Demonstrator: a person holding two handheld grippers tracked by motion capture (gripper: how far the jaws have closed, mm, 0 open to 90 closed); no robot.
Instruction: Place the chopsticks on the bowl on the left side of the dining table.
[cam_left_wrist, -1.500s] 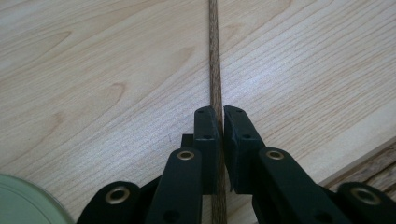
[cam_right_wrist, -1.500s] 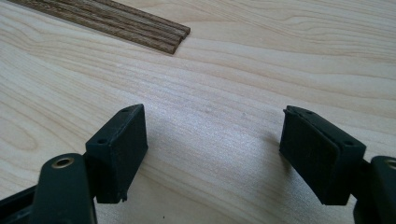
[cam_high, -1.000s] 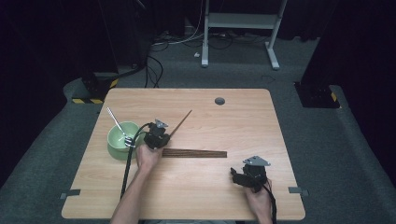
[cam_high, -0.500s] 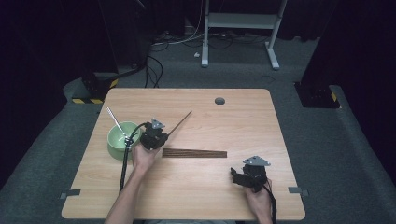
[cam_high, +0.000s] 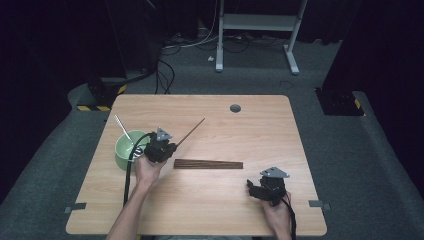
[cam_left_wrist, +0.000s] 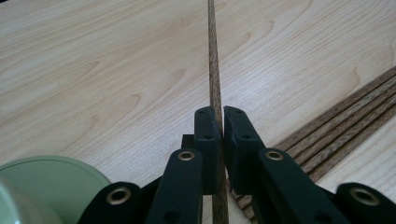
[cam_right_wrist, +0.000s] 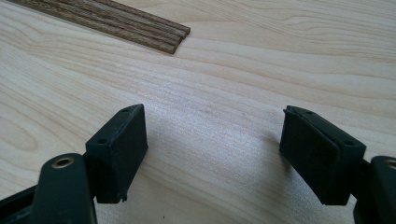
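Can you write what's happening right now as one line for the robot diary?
left gripper: shut on chopstick | right gripper: open, holding nothing | chopstick pile: on table | green bowl: beside left gripper

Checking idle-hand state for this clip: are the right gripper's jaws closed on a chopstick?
No. In the right gripper view the right gripper stands wide open over bare table, with the row of chopsticks lying farther off.

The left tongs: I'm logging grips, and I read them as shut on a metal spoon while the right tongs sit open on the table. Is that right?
Not quite. The left tongs are shut on a wooden stick, not a metal spoon; the left gripper view shows it between the jaws. The right tongs are open, as you say.
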